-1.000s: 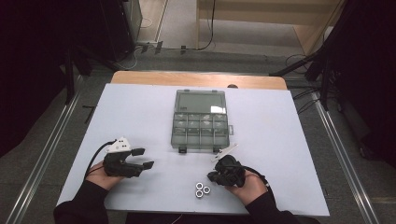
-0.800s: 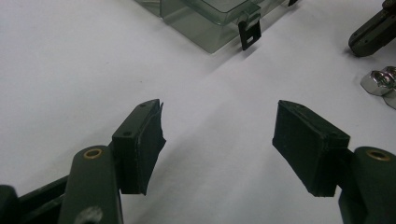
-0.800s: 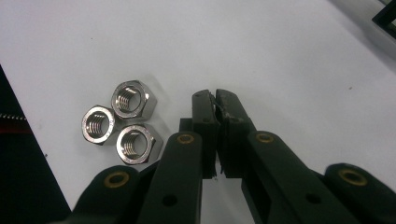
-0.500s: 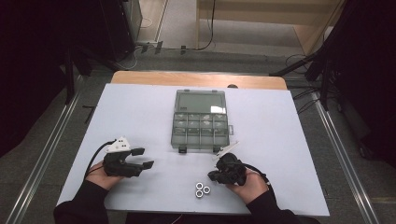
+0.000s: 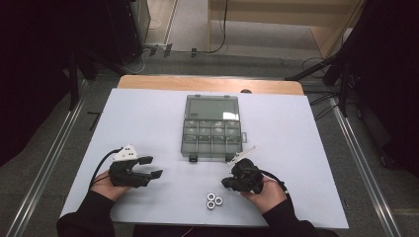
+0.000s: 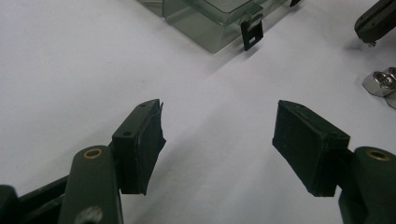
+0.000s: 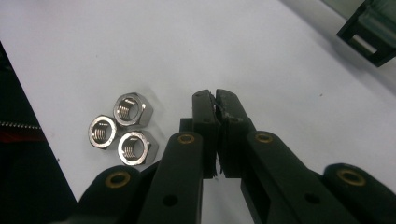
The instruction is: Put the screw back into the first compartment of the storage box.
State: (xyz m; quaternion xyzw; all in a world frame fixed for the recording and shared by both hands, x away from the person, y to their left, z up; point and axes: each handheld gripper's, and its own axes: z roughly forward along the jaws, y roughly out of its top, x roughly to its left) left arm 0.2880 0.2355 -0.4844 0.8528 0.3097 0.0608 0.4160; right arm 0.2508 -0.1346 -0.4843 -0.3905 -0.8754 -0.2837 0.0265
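Three steel hex nuts (image 5: 213, 201) (image 7: 123, 128) lie clustered on the white table near its front edge. My right gripper (image 5: 226, 182) (image 7: 216, 95) rests just right of them, jaws shut with nothing between the pads. My left gripper (image 5: 150, 167) (image 6: 218, 135) lies at the front left, open and empty, pointing right across the table. A clear plastic compartment box (image 5: 212, 126) (image 6: 210, 18) with its lid closed sits in the middle of the table, its black latches facing me. One nut (image 6: 380, 81) and the right gripper's tip (image 6: 373, 21) appear at the right edge of the left gripper view.
The white tabletop (image 5: 296, 138) lies bare on both sides of the box. A wooden strip (image 5: 207, 84) runs along the far edge. Metal rails (image 5: 44, 163) flank the table on the floor. The near table edge drops off close to the nuts (image 7: 28, 140).
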